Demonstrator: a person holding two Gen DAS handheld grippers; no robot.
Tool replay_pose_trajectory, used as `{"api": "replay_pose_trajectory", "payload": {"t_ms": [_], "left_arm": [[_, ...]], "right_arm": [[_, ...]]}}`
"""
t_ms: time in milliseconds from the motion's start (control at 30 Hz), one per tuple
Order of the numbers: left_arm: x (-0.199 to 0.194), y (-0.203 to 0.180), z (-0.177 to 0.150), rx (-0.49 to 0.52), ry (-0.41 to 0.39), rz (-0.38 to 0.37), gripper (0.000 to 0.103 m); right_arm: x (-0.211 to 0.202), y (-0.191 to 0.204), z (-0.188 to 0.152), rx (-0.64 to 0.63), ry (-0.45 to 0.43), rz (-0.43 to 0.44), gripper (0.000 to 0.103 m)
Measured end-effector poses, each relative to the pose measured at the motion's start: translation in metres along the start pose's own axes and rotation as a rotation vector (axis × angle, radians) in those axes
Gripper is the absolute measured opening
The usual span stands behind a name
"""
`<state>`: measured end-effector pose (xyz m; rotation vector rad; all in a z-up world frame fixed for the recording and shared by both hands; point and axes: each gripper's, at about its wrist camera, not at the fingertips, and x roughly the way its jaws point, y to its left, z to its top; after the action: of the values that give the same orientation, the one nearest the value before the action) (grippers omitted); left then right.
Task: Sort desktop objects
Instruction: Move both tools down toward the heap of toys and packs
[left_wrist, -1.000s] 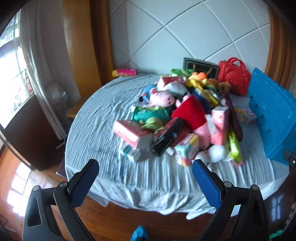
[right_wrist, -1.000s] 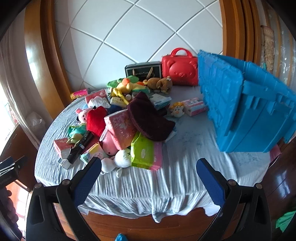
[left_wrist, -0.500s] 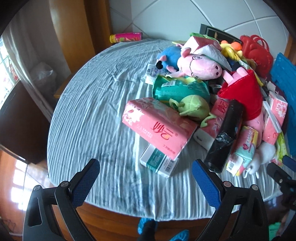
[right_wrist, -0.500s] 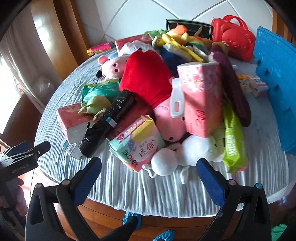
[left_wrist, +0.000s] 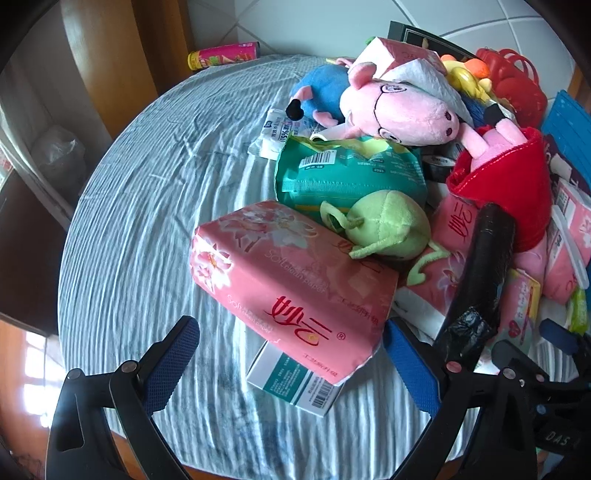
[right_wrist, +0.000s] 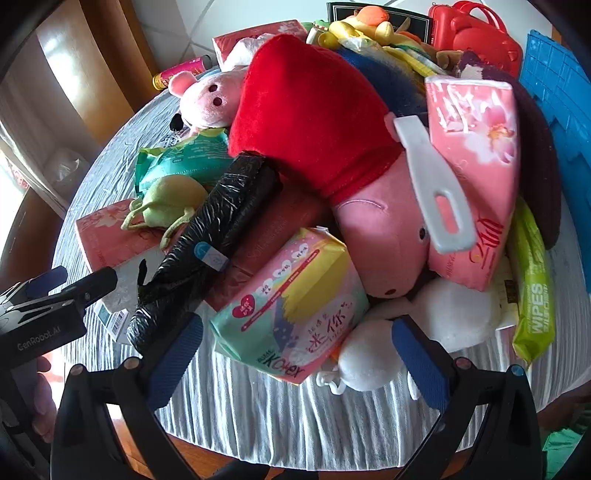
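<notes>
My left gripper (left_wrist: 290, 360) is held low at the near edge of a round table (left_wrist: 147, 229), fingers spread wide and holding nothing. Their blue pads are dimpled rubber on black plastic arms. Between them lies a pink tissue pack (left_wrist: 284, 284), soft, glossy plastic with a flower print, resting tilted on a small white and teal box (left_wrist: 291, 384). My right pad sits just beside the pack's corner; I cannot tell if it touches.

My right gripper (right_wrist: 295, 354) is also wide apart and empty, angled down at the pile's front. Between its fingers is a pastel pad pack (right_wrist: 291, 310), puffy and crinkled, next to a white plush (right_wrist: 373, 358), round and fuzzy.

The table wears a pale blue, wrinkled, ribbed cloth. The pile to be sorted fills its right half: a green plush (left_wrist: 388, 225), rounded with thin stringy limbs; a teal soft pack (left_wrist: 347, 173) behind it; a pink pig plush (left_wrist: 399, 110) with a velvety red dress (right_wrist: 314, 110); a black roll (right_wrist: 207, 240) of shiny wrinkled film, long and cylindrical; a lime wipes pack (right_wrist: 535, 291); a hard red plastic case (right_wrist: 476, 33); and a ridged blue crate (right_wrist: 557, 92) at the far right.
</notes>
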<state>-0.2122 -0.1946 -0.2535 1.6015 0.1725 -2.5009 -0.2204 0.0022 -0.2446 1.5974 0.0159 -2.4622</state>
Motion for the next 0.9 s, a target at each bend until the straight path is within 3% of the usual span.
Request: {"api": "replay_pose_trajectory", "payload": {"t_ms": [200,267,333,600,767,900], "left_arm": [[0.031,-0.004,-0.005,-0.044,0.066,-0.008,0.097],[0.03,-0.005,-0.006,-0.052,0.061,-0.035,0.083],[0.025,-0.01,-0.006,-0.033,0.048,-0.036,0.076],[0.021,-0.012,0.003,-0.026,0.024,-0.004,0.074],[0.004,0.005,0.002,0.0,-0.034,0.082,0.048],[0.003,0.021,0.009,-0.047,-0.009,0.059,0.054]], "right_arm": [[0.019,-0.001,0.004,-0.018,0.028,-0.013,0.103],[0.02,-0.003,0.004,-0.022,0.025,-0.002,0.103],[0.019,-0.005,0.003,-0.024,0.028,0.003,0.103],[0.015,-0.004,-0.007,-0.043,0.043,-0.045,0.103],[0.013,-0.01,-0.01,-0.038,0.044,-0.055,0.103],[0.008,-0.02,-0.011,-0.005,0.041,-0.035,0.103]]}}
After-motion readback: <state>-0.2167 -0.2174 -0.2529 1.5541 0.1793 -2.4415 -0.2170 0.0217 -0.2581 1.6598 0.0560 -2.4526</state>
